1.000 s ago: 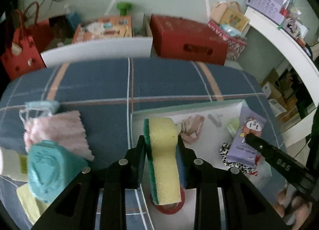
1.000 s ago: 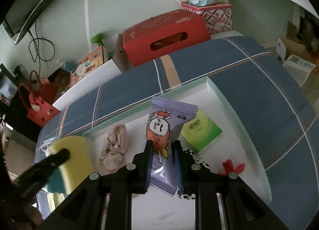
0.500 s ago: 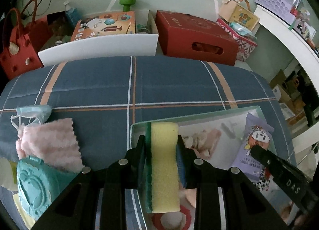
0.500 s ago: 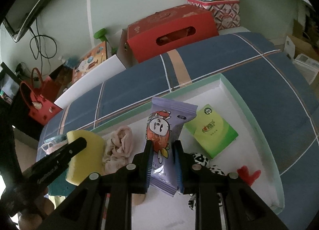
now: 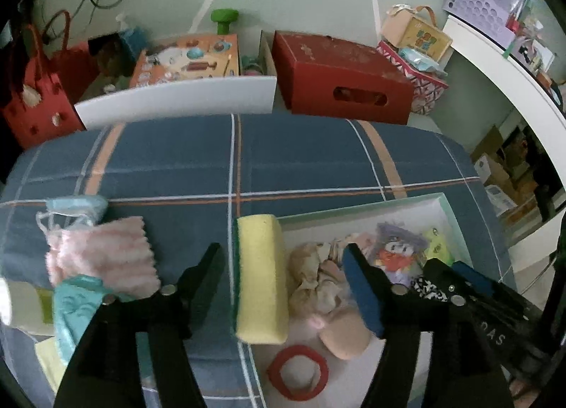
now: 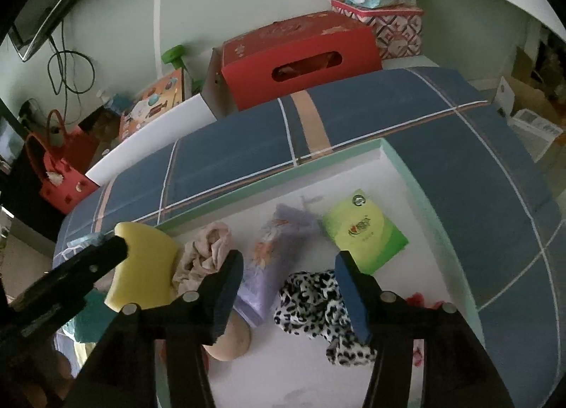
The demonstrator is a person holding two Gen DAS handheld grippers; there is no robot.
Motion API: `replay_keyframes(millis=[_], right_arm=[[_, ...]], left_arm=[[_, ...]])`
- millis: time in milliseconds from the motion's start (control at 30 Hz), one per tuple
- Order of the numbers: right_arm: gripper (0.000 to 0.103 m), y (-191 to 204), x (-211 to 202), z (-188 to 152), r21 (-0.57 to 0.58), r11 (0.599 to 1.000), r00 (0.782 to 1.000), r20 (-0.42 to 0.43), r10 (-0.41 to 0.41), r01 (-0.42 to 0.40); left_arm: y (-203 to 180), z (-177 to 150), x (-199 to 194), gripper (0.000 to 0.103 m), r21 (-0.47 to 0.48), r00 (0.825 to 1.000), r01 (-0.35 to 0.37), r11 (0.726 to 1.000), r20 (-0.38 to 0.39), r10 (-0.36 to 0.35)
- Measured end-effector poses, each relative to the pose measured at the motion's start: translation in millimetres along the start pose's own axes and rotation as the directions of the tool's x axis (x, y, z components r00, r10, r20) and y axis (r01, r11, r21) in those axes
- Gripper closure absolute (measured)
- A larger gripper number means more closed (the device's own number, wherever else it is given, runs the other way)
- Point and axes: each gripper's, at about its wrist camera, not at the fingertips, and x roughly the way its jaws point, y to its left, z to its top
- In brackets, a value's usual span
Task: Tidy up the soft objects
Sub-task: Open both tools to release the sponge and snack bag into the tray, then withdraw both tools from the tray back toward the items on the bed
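Pink striped cloth (image 5: 102, 254) — far left on the blue plaid cover (image 5: 184, 167), outside the tray, with a teal item (image 5: 76, 305) just below it.

Left gripper (image 5: 283, 263) — jaws opening, spread wide; the yellow sponge (image 5: 260, 277) stands between them, neither pad pressing on it. The sponge sits at the left rim of the tray (image 5: 357, 210).

Inside the tray, left to right: beige crumpled cloth (image 6: 207, 252); red ring (image 5: 299, 376), nearer the camera; purple snack packet (image 6: 274, 248); leopard-print cloth (image 6: 318, 305); green tissue pack (image 6: 364, 231).

Right gripper (image 6: 288, 266) — jaws opening, spread apart; the purple snack packet is blurred, beside the left pad, not pinched; the leopard-print cloth lies in the gap below.
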Motion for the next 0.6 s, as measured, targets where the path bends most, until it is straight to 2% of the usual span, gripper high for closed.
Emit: replay_keyframes(millis=[67,267,333,367,400,467,533,600], right_arm=[[0.043,0,-7,0,-0.008,1.0,1.0,0.004,-0.016,0.016],[0.027,8,-22,-3,-0.069,0.992,0.995,-0.002,-0.104,0.103],[0.018,10,-27,-4,-0.081,0.99,0.993,0.003,-0.118,0.118],[0.017,11,-28,-4,-0.083,0.989,0.993,0.005,-0.122,0.122],[0.015,11,-29,-4,-0.084,0.989,0.992,0.007,-0.124,0.124],[0.01,11,-33,-5,-0.082,0.988,0.992,0.01,-0.128,0.128],[0.0,12,-37,-5,-0.08,0.988,0.992,0.021,-0.128,0.13],[0.0,16,-41,-5,-0.098,0.987,0.991,0.038,-0.128,0.131]], left_arm=[[-1,0,-9,0.026,0.017,1.0,-0.019,1.0,0.013,0.019],[3,-5,-23,0.019,0.045,0.996,-0.09,0.995,0.013,0.09],[8,-7,-25,0.018,0.034,0.995,-0.099,0.995,0.015,0.098],[11,-9,-26,0.015,0.028,0.994,-0.107,0.994,0.018,0.106],[13,-10,-26,0.008,0.023,0.993,-0.116,0.993,0.019,0.116],[19,-13,-27,0.006,0.014,0.99,-0.137,0.99,0.022,0.137],[24,-16,-29,0.006,0.004,0.989,-0.149,0.989,0.025,0.149],[29,-19,-32,0.006,-0.009,0.988,-0.154,0.988,0.03,0.154]])
